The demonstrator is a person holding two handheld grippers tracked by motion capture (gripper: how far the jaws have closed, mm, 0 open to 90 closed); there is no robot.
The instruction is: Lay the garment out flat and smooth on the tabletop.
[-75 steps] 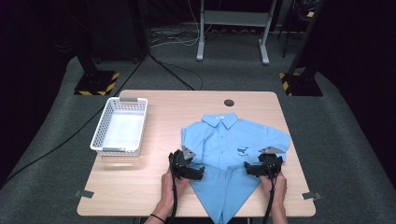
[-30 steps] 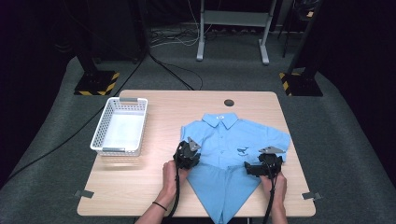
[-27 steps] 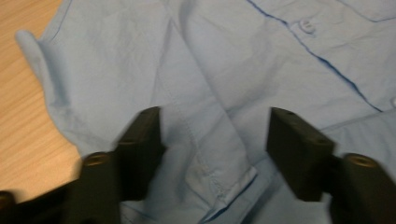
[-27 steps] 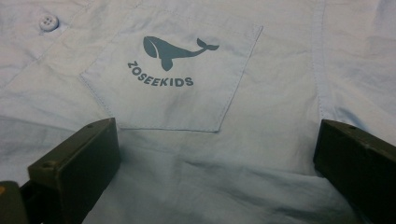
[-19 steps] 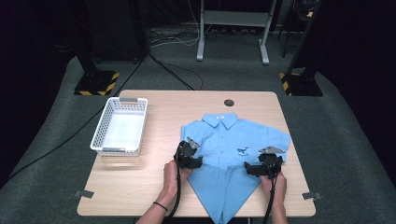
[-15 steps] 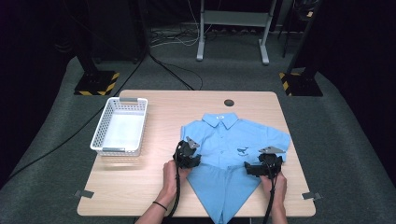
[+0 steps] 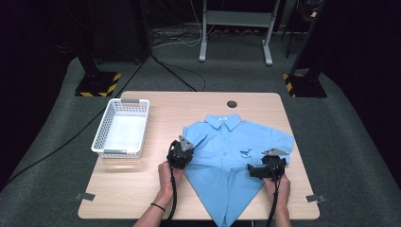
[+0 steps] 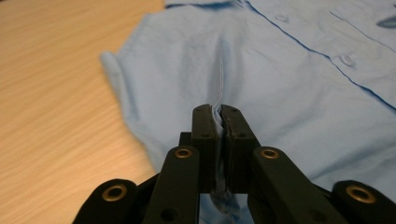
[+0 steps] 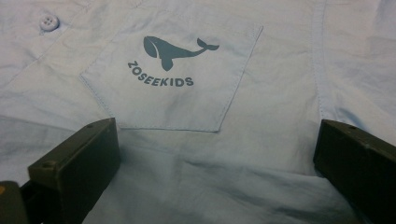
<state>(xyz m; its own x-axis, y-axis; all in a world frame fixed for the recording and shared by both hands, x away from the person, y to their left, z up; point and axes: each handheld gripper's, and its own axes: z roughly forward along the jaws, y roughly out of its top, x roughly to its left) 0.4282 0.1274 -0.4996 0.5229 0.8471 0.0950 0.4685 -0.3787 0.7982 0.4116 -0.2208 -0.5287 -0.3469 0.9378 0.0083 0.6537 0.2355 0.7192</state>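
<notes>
A light blue short-sleeved shirt (image 7: 227, 142) lies face up on the wooden table (image 7: 127, 189), collar at the far side, its lower hem reaching the near edge. My left gripper (image 7: 183, 150) is at the shirt's left side, below the sleeve. Its jaws have just been closing and now stand shut on a raised fold of the shirt (image 8: 280, 79), pinched between the left gripper's (image 8: 221, 112) pads. My right gripper (image 7: 259, 166) rests open on the shirt's right side. In the right gripper view the chest pocket (image 9: 173, 88) with a whale print lies ahead of the right gripper (image 9: 217, 149).
An empty white mesh basket (image 7: 105, 152) stands at the table's left side. A dark round cable hole (image 7: 231, 103) sits near the far edge. Bare wood runs along the left front. Dark stands and cables are on the floor beyond.
My left gripper moved up to the shirt's left edge, closed on a fold of fabric, and has shifted slightly left with it. The right gripper has stayed in place.
</notes>
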